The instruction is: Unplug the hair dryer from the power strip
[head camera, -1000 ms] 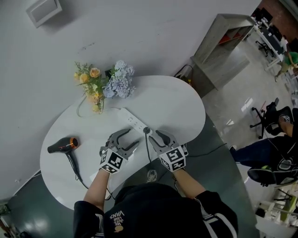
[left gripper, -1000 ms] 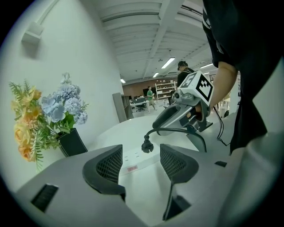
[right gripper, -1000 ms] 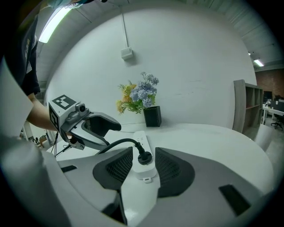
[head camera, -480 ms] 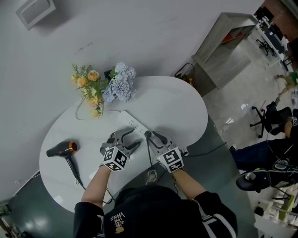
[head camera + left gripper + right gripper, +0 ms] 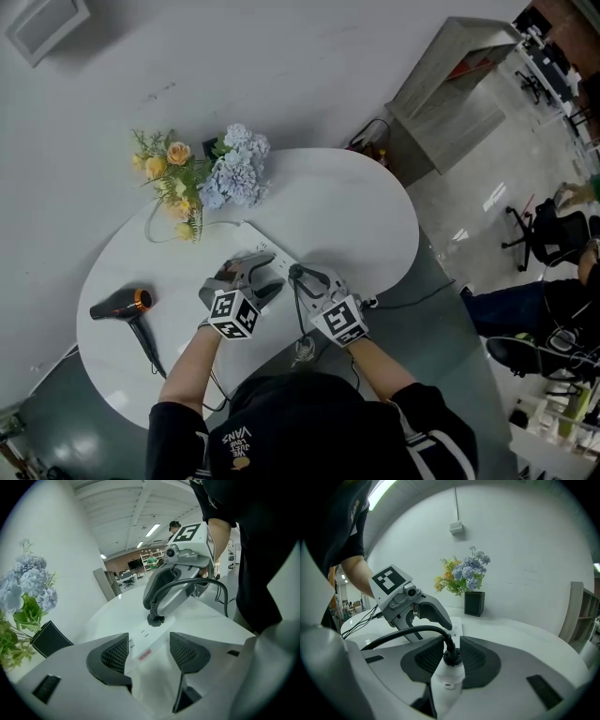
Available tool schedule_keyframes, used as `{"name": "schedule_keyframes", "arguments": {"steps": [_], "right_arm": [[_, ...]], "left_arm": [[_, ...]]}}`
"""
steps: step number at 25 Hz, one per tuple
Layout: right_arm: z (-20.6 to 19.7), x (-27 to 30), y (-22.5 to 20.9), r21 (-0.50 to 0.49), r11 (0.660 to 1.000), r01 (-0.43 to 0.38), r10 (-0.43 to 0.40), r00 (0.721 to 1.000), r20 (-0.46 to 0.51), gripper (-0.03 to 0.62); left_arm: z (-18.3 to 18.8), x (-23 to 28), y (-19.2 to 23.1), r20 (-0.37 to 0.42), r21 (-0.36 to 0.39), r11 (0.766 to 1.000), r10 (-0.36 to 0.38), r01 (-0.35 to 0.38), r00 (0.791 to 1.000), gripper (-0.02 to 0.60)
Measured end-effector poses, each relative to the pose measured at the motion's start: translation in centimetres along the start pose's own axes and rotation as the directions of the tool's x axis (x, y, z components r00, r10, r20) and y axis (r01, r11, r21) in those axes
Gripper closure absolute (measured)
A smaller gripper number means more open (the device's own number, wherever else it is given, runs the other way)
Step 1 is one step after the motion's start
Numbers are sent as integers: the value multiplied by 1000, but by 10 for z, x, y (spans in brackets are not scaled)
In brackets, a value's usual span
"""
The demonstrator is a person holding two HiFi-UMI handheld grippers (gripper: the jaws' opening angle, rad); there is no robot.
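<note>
The right tool (image 5: 451, 654), jaws just closed in, grips the plug (image 5: 449, 668) seated in the strip's (image 5: 140, 637) 4 o'clock end, the left tool (image 5: 149, 652) wide astride the strip just at its 9 o'clock, dryer (image 5: 122, 303) far off at the surface's (image 5: 356, 216) 9 o'clock; shirt (image 5: 281, 422) reads "VANS".

A white, bean-shaped table (image 5: 347, 206) against a grey wall. On it lie a black hair dryer (image 5: 120, 305) at the left, its cord (image 5: 145, 337) trailing to the near edge, a dark square vase (image 5: 474, 603) of flowers (image 5: 211, 178) at the back, and a white power strip (image 5: 261, 239) in the middle with one plug (image 5: 449, 672) seated in it.
</note>
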State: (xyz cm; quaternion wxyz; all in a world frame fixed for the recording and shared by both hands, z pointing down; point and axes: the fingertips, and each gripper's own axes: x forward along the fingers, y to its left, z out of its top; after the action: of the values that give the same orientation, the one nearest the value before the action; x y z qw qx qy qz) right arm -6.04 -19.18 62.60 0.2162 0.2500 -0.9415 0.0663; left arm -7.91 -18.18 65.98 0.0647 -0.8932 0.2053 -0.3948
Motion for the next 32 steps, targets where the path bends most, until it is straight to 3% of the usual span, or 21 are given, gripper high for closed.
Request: {"name": "schedule_keyframes", "arguments": {"steps": [5,17,21,25,32], "right_arm": [[-1,1,1,-18,1000,-16,16,1000,-9,476],[-9,6,-2,-51,999,-15,13,999,-46,514],[-8,5,-3,-42,999,-1,0,999,-42,522],[-11,4,-1,-16,1000,-2,1,999,-49,523],[-2,-2,-2,11,1000,19,-18,1000,-24,523]], "left_arm": [[-6,8,-5,-39,29,999,-42,43,998,310],[-10,11,-6,-84,75,996,-50,56,995,308],[-10,11,-4,-98,77,996,-40,48,994,315],[-10,11,2,-108,77,997,-18,27,994,373],[-11,11,3,-117,87,996,-2,12,993,377]]}}
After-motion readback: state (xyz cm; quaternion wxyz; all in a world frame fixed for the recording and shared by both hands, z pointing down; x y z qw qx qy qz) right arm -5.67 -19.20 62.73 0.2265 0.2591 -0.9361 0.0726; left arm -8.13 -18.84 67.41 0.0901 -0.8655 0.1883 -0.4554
